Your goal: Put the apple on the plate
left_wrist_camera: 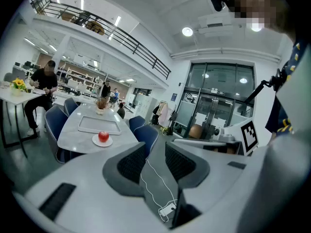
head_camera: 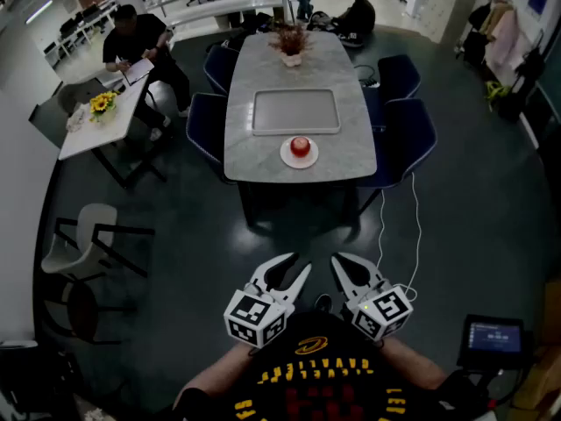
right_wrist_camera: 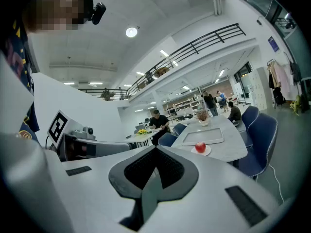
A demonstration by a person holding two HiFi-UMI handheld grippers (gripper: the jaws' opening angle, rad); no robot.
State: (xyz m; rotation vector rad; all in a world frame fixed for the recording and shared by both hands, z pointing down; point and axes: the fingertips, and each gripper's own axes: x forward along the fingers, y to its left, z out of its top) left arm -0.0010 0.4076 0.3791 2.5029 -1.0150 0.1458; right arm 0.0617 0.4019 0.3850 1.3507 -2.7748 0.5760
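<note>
Currently the apple (head_camera: 301, 145) rests on the plate (head_camera: 286, 155), well apart from the left gripper (head_camera: 301, 263) (jaws apart, empty) and the right gripper (head_camera: 338, 262) (jaws together). Needless contact could roll it off.

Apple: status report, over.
Left gripper open, empty. Right gripper shut, empty. Apple already on plate, far table. Nothing in the way.
</note>
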